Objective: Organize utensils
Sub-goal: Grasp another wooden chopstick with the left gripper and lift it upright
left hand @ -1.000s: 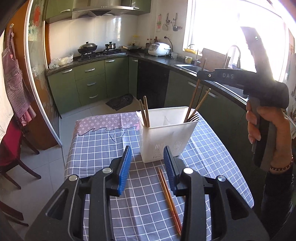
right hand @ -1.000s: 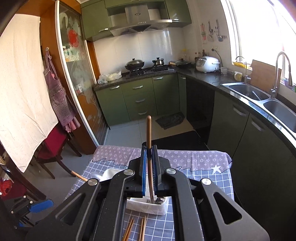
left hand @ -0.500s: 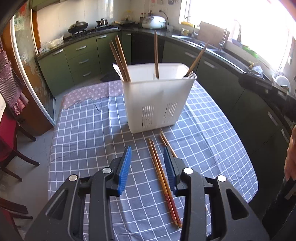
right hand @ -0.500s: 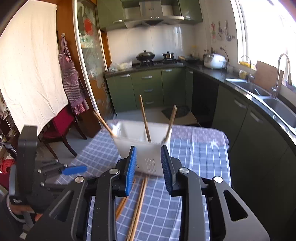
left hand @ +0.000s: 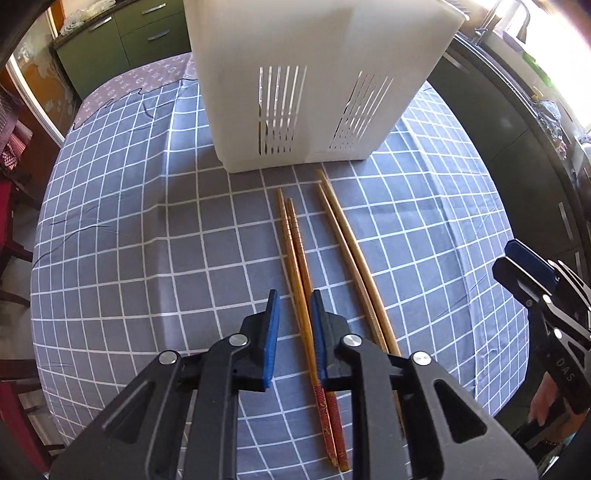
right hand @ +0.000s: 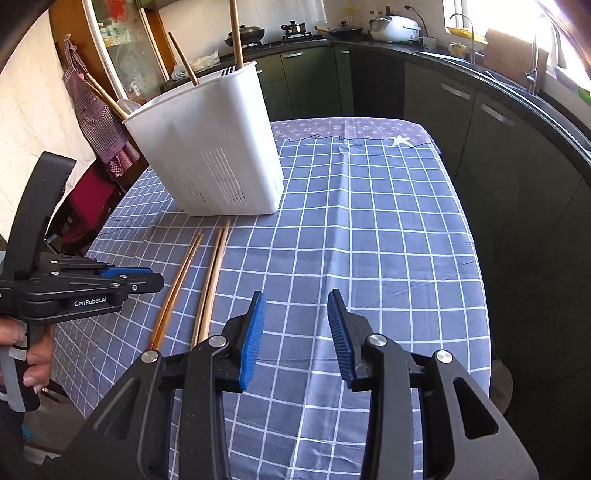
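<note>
Left wrist view: left gripper (left hand: pixel 293 325) points steeply down at the surface (left hand: pixel 147 229), which is covered by a blue-grey checked tablecloth.
Left gripper state: jaws narrow and closing; the dark chopstick pair (left hand: pixel 299 266) runs between the blue pads (left hand: pixel 271 332), and the right pad lies against it, while a gap shows at the left pad.
Chopsticks: dark pair has red patterned ends nearest the camera; a paler wooden chopstick pair (left hand: pixel 351 251) lies just beside it on the right, both pairs pointing toward the holder.
Holder: white plastic utensil holder (left hand: pixel 314 74) with slotted vents stands upright beyond the chopstick tips.
Other tool: right gripper (left hand: pixel 524 269) shows at the right edge, above the tablecloth's edge.

Right wrist view: right gripper (right hand: pixel 295 332) hangs over bare checked tablecloth (right hand: pixel 369 240).
Right gripper state: jaws apart and opening, nothing between them.
Holder: utensil holder (right hand: pixel 207 147) stands at upper left, with several wooden sticks (right hand: pixel 236 33) rising from it.
Chopsticks: both pairs (right hand: pixel 210 280) lie left of the right gripper.
Left side: left gripper (right hand: pixel 129 275), held by a hand (right hand: pixel 33 354), reaches over the chopsticks' near ends.
</note>
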Available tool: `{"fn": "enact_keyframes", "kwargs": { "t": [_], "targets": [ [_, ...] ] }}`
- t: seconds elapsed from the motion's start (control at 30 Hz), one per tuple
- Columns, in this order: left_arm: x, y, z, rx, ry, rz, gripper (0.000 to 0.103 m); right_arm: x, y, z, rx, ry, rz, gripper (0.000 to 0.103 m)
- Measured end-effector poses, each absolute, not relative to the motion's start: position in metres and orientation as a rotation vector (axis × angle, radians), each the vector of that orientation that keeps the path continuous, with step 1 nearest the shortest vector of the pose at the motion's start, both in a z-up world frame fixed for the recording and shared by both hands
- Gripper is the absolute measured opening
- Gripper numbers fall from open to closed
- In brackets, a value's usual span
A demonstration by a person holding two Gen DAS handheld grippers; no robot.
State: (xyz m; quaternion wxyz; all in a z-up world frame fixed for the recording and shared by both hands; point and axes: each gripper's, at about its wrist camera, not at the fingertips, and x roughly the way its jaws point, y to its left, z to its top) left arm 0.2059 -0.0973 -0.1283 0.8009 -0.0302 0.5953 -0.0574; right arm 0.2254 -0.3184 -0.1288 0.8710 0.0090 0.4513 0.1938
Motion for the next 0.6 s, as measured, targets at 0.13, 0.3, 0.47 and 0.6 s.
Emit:
{"fn": "enact_keyframes", "kwargs": {
  "t": [0.13, 0.3, 0.47, 0.6],
  "targets": [
    [0.209, -0.101, -0.133, -0.058, 1.291, -0.110, 0.016, 0.225, -0.320, -0.131, 0.030, 0.946, 0.410, 0.036],
    [0.214, -0.105, -0.140, -0.045, 1.316, -0.094, 0.016, 0.226, -0.319, -0.133, 0.040, 0.956, 0.420, 0.036],
    [0.228, -0.111, -0.152, -0.041, 1.339, -0.081, 0.015, 0.226, -0.321, -0.134, 0.046, 0.959, 0.422, 0.036],
    [0.235, -0.115, -0.155, -0.018, 1.345, -0.085, 0.015, 0.226, -0.321, -0.134, 0.048, 0.959, 0.423, 0.038]
  ]
}}
